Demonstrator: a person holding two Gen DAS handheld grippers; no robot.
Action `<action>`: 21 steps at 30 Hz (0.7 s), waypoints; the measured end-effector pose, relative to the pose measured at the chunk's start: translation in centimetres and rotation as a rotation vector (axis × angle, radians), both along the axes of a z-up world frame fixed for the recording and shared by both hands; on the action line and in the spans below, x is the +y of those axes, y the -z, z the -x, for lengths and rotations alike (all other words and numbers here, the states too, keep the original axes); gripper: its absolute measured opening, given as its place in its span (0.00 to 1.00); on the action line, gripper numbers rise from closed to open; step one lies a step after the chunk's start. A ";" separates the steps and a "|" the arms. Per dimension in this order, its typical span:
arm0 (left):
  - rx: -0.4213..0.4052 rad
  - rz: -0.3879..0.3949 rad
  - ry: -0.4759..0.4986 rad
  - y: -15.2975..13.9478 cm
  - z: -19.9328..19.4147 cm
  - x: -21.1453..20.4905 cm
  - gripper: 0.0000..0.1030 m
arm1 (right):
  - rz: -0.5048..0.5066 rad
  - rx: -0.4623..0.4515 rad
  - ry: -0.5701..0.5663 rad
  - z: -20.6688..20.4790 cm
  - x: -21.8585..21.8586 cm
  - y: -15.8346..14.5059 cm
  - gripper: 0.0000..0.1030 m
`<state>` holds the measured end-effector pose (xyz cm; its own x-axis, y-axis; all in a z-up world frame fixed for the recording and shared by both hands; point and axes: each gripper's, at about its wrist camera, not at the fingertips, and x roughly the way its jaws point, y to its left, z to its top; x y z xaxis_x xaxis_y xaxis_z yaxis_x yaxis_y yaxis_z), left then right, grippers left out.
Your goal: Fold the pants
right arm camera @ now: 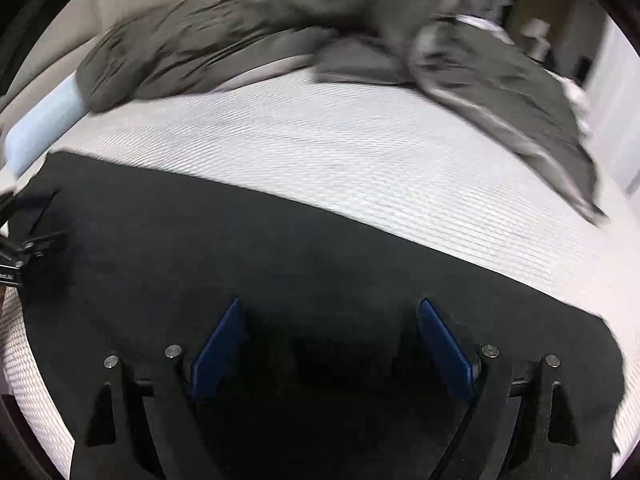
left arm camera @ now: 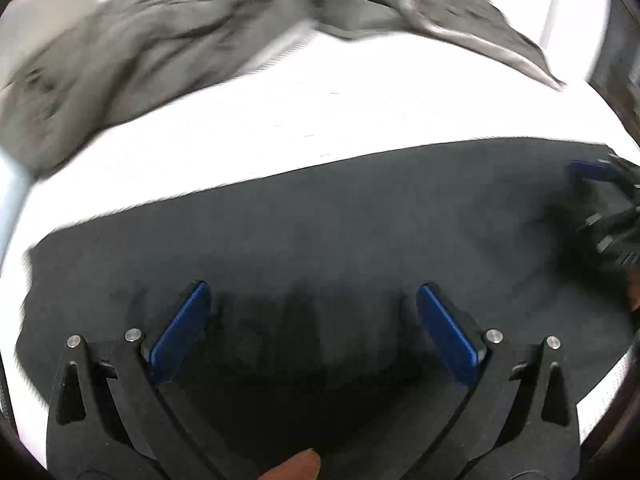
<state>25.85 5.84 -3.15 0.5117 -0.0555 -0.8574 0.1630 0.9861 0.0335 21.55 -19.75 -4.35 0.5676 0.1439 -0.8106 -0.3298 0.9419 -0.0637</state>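
Note:
Black pants (left arm camera: 320, 224) lie flat across the near part of a white bed; they also show in the right wrist view (right arm camera: 224, 248). My left gripper (left arm camera: 314, 296) is open, its blue pads spread wide just above the pants, holding nothing. My right gripper (right arm camera: 330, 312) is open too, pads apart over the pants. The right gripper shows at the right edge of the left wrist view (left arm camera: 600, 184). The left gripper shows at the left edge of the right wrist view (right arm camera: 28, 220).
The white ribbed mattress (right arm camera: 360, 152) stretches beyond the pants. A crumpled grey blanket (left arm camera: 140, 52) lies across the far side of the bed, also in the right wrist view (right arm camera: 320, 20). A pale blue strip (right arm camera: 44, 120) shows at the left edge.

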 end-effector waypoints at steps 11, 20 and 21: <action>0.033 -0.127 -0.148 2.1 -3.1 3.9 1.00 | 0.232 0.002 0.082 -0.6 -0.7 2.0 0.89; 0.014 -0.036 -0.314 0.2 -2.8 8.0 0.99 | 0.106 0.019 0.241 -0.6 -8.1 1.0 0.91; -0.002 -0.001 -0.282 -0.4 -2.7 6.7 0.99 | 0.079 0.006 0.212 -0.4 -7.2 0.6 0.91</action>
<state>28.50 12.57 -2.76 0.5085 0.0902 -0.8563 -0.1179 0.9924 0.0346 21.95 -26.94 -4.94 0.5732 -0.0422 -0.8184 -0.1256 0.9823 -0.1386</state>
